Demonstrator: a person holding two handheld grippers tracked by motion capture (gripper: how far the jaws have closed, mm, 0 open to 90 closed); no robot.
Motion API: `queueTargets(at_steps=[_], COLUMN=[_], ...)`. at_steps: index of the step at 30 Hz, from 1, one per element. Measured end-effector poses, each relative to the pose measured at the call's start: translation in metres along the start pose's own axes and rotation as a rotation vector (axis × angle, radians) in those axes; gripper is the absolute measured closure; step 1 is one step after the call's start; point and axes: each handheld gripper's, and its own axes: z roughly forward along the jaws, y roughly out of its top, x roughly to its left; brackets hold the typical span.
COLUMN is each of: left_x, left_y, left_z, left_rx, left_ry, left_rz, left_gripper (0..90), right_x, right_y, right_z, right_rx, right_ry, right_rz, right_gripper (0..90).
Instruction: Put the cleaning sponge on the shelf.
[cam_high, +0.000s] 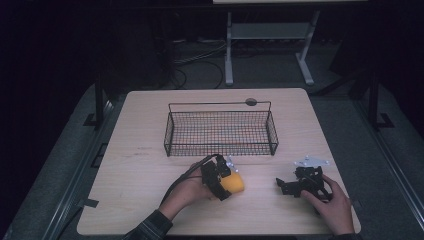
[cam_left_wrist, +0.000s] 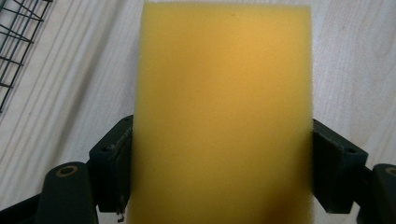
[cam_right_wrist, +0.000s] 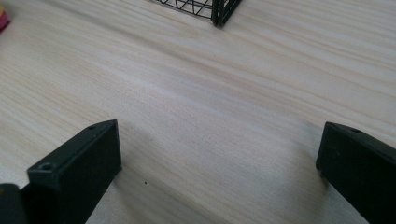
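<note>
— Black pads of the left gripper (cam_left_wrist: 219, 154) sit flat against both long sides of a yellow sponge (cam_left_wrist: 224, 112); in the left gripper view the jaws stand fairly wide, yet the foam spans the whole gap between them and touches each pad.

— So it has hold of the sponge?

— Yes, the sides of the block meet the pads at lower left and lower right of that frame, and the sponge runs up from the bottom edge almost to the top. Pale wood grain of the table (cam_left_wrist: 84, 93) shows on either side of it, and a corner of black wire mesh sits at the upper left.

— And from above?

— In the high view the left gripper (cam_high: 223, 181) is just below the middle of the frame, with the yellow sponge (cam_high: 234, 184) sticking out at its right side. Whether the sponge rests on the wood or is raised a little I cannot tell. The person's left hand (cam_high: 189, 192) wraps the gripper body, the sleeve coming in from the bottom edge.

— What about the other one?

— The right gripper (cam_right_wrist: 219, 163) has its jaws spread wide with nothing between them, only bare table. In the high view it lies at the lower right (cam_high: 281, 185), held by the right hand (cam_high: 332, 206), well apart from the sponge.

— Anything further out?

— A black wire basket (cam_high: 220, 131) stands on the table (cam_high: 145, 165) above both grippers, near the middle of the frame. Its corner (cam_right_wrist: 219, 11) also shows at the top of the right gripper view.
</note>
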Motion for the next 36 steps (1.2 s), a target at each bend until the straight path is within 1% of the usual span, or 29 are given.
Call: queueTargets(at_steps=[2, 6, 8, 16, 20, 23, 28, 36], left_x=[0.001, 0.003, 0.005, 0.006, 0.007, 0.008, 0.012, 0.016], left_y=[-0.001, -0.002, -0.003, -0.004, -0.004, -0.004, -0.001, 0.004], left_z=[-0.003, -0.007, -0.011, -0.022, -0.033, -0.037, -0.046, -0.059], left_rx=[-0.012, -0.021, -0.030, -0.042, -0.049, -0.050, -0.058, -0.052], left_ry=[-0.011, -0.014, -0.020, -0.019, -0.018, -0.013, -0.010, -0.004], left_rz=[-0.012, -0.016, -0.029, -0.032, -0.037, -0.038, -0.041, -0.033], left_gripper=[21.8, 21.8, 21.8, 21.9, 21.9, 21.9, 21.9, 21.9], right_x=[0.000, 0.000, 0.000, 0.000, 0.000, 0.000, 0.000, 0.000], right_y=[0.000, 0.000, 0.000, 0.000, 0.000, 0.000, 0.000, 0.000], right_z=[0.000, 0.000, 0.000, 0.000, 0.000, 0.000, 0.000, 0.000], right_rx=[0.000, 0.000, 0.000, 0.000, 0.000, -0.001, 0.000, 0.000], right_ry=[0.000, 0.000, 0.000, 0.000, 0.000, 0.000, 0.000, 0.001], right_rz=[0.000, 0.000, -0.001, 0.000, 0.000, -0.001, -0.001, 0.000], right_gripper=[0.0, 0.0, 0.0, 0.0, 0.0, 0.0, 0.0, 0.0])
